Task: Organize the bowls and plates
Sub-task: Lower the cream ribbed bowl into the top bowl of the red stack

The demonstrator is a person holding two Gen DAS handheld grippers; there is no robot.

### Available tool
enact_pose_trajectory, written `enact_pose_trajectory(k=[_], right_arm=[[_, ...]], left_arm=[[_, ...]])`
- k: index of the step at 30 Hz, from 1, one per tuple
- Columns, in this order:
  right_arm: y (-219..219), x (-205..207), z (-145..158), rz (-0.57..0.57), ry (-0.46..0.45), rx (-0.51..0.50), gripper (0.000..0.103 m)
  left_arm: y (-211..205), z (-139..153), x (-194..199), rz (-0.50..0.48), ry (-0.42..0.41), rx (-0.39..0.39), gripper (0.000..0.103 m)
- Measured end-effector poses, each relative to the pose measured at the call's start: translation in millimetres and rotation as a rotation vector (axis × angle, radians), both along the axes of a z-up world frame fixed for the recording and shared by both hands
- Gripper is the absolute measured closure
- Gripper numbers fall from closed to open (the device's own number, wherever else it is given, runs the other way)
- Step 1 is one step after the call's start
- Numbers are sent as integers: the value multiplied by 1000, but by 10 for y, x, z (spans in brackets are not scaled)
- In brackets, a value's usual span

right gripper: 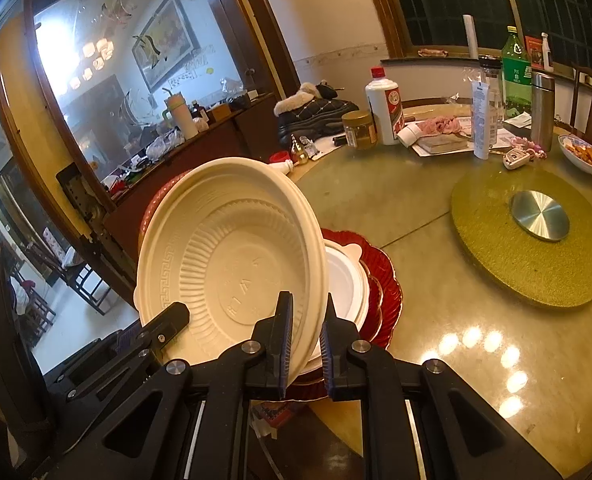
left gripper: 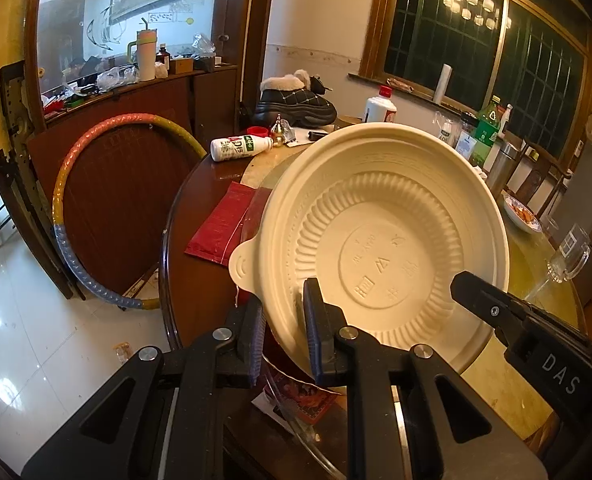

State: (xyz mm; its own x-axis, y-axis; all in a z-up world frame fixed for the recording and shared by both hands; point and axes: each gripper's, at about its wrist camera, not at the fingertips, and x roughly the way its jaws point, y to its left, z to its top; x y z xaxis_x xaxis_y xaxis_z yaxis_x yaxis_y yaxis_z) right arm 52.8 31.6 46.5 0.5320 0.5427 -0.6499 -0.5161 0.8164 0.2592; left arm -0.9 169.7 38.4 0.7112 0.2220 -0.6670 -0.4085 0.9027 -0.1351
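A cream plastic bowl [left gripper: 384,240] [right gripper: 224,248] with a ribbed wall and a small tab hangs tilted above the round table [right gripper: 476,360], its inside turned toward both cameras. My left gripper [left gripper: 284,304] is shut on its left rim. My right gripper [right gripper: 308,304] is shut on the opposite rim. Each gripper shows in the other's view: the right gripper [left gripper: 468,284] at the bowl's right edge, the left gripper [right gripper: 172,320] at its lower left. Just behind the bowl, a white bowl [right gripper: 346,280] sits on stacked red plates [right gripper: 384,276] with scalloped edges.
A gold turntable disc [right gripper: 528,248] lies at the table's middle. Beyond it stand a white liquor bottle [right gripper: 384,104], a green bottle [right gripper: 516,72], a steel flask [right gripper: 542,108] and a dish of food [right gripper: 584,156]. A red packet [left gripper: 224,224] and a glass [left gripper: 570,252] flank the bowl.
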Motion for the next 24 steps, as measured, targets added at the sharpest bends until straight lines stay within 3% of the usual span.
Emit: enact_pose_trajectory(k=[10,24], right_arm=[[31,38,-44,1,33,-9,90],[45,240,-102,9,122,4,90]], left_arm=[[99,-55,46,-14,32,-45,87],[70,-19,161,-33,58,-7,87]])
